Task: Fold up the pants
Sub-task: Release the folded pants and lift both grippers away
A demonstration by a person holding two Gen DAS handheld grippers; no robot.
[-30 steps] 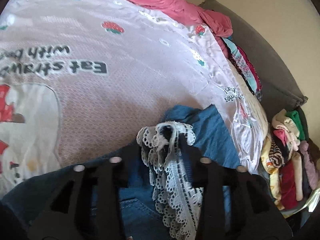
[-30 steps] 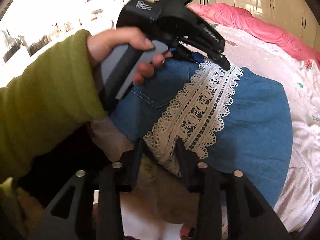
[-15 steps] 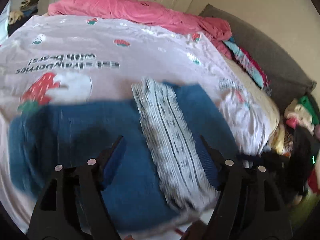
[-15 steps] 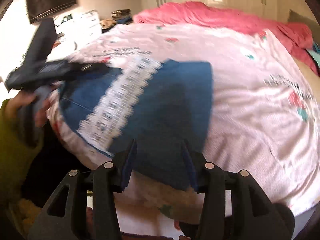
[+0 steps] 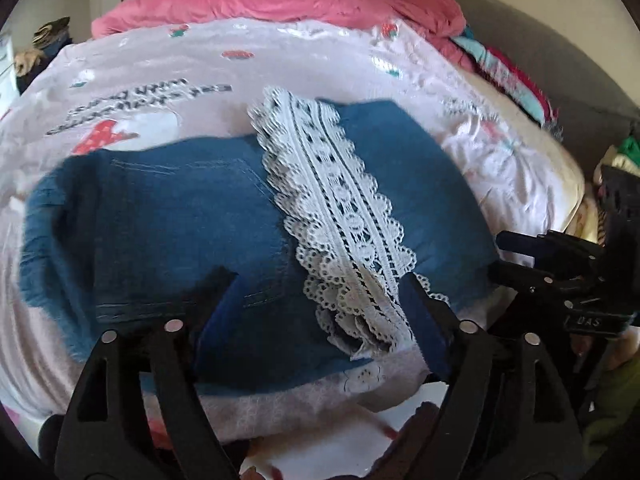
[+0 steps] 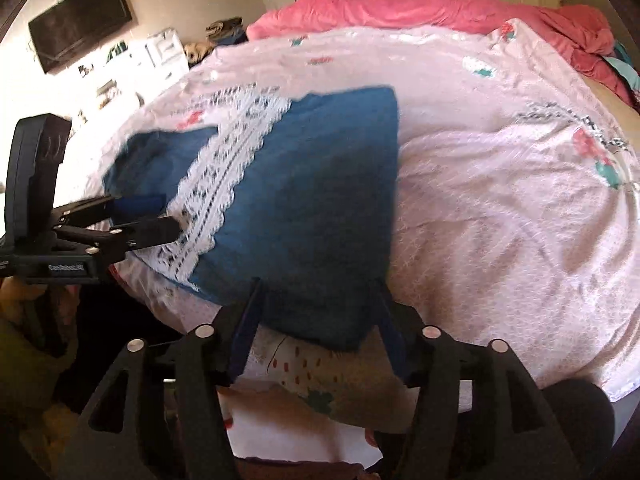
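Both grippers are now hovering back from the denim, which a second ago was pinched at its lace; the folded pants point(image 5: 192, 224) are lying released on the near edge of the bed. Motion blur is softening the printed lettering on the sheet, so its words are not reading clearly, and in the right wrist view the lace is smearing into streaks.

In the left wrist view the left gripper point(image 5: 316, 292) is standing with its fingers spread wide and nothing between them, tips over the denim at 6 o'clock. In its own view the right gripper point(image 6: 316, 292) is likewise spread and empty, tips at the near hem of the pants point(image 6: 304, 208). The right gripper point(image 5: 560, 272) is also showing at 3 o'clock in the left view, partly cut off by the frame edge.

A white lace strip point(image 5: 332, 216), scalloped and pierced with holes, is running across the blue denim from 12 toward 6 o'clock, bunching at its near end. Stitched pocket seams are showing at 9 o'clock of the lace.

The pale pink bedsheet point(image 6: 500, 200), with strawberry prints, is stretching wide and bare toward 2 o'clock. A rumpled pink blanket point(image 5: 280, 0) is lying along the far edge at 12 o'clock, and a heap of mixed clothes point(image 5: 508, 76) is sitting at 2 o'clock against a grey headboard point(image 5: 560, 48).
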